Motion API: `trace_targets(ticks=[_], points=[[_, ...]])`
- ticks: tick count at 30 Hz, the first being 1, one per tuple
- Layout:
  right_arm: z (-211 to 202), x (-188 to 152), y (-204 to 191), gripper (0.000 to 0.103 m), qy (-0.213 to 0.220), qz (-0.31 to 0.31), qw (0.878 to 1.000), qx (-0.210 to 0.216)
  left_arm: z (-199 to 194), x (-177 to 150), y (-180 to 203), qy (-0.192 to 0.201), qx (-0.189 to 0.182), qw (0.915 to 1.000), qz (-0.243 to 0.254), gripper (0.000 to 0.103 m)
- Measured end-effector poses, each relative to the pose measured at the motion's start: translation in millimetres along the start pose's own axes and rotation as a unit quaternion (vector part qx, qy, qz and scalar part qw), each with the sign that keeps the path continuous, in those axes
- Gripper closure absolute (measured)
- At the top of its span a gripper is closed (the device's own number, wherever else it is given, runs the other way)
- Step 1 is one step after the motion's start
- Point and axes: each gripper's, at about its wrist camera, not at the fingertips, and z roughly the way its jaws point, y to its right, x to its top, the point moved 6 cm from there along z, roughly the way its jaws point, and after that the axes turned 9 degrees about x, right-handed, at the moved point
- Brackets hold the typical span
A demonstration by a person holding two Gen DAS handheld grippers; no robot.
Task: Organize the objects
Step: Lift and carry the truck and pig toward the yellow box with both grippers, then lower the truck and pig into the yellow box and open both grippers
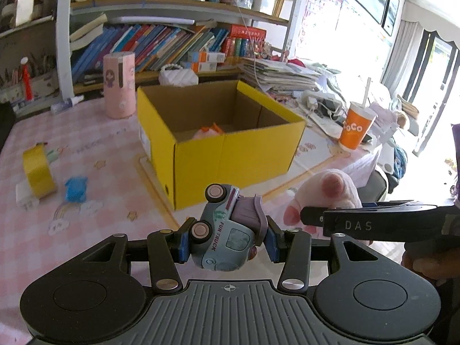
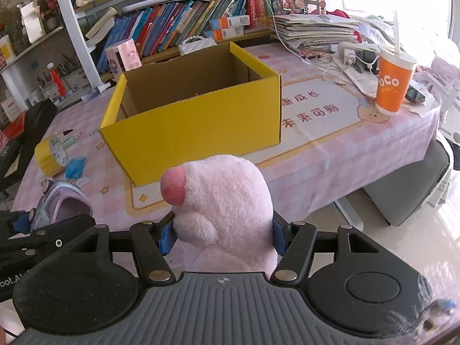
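My left gripper (image 1: 227,243) is shut on a pale blue toy truck (image 1: 227,230) marked FUN TRUCK, tipped on its side, held above the pink table in front of the open yellow cardboard box (image 1: 230,155). My right gripper (image 2: 222,237) is shut on a pink plush pig (image 2: 224,210), held just off the table's near edge in front of the same box (image 2: 195,126). The pig also shows at the right of the left wrist view (image 1: 330,192). The truck shows at the left of the right wrist view (image 2: 61,201). Something orange and pink lies inside the box (image 1: 211,130).
On the table left of the box lie a yellow tape roll (image 1: 37,172) and a small blue object (image 1: 76,188). A pink cylinder (image 1: 119,84) stands behind the box. An orange CoCo cup (image 2: 392,82) stands at the right. Bookshelves and paper stacks line the back.
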Motion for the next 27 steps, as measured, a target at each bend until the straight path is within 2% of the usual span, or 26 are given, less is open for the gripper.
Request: trace_targets(ticks=[6,14,20,27], points=[[8.6,31.5,16.5,0.043,0.021,-0.009,1.000,0.009,15.4,35.7,12.6,0.032,0.013,0.9993,0.016,0.056],[17.6,102.2,34.3,0.043,0.077,-0.043,0.996,0.031,46.7,85.1,26.3,0.064,0.043,0.9967,0.024,0.056],[35.3,152.4,40.9,0.043,0.102,-0.076,0.990,0.056,78.8,102.9,28.8,0.057,0.076,0.9952,0.024,0.056],[72.1,181.8,31.1,0.043,0.086,-0.123,0.985,0.081,115.2,103.4,22.0,0.026,0.121,0.9919,0.029,0.056]])
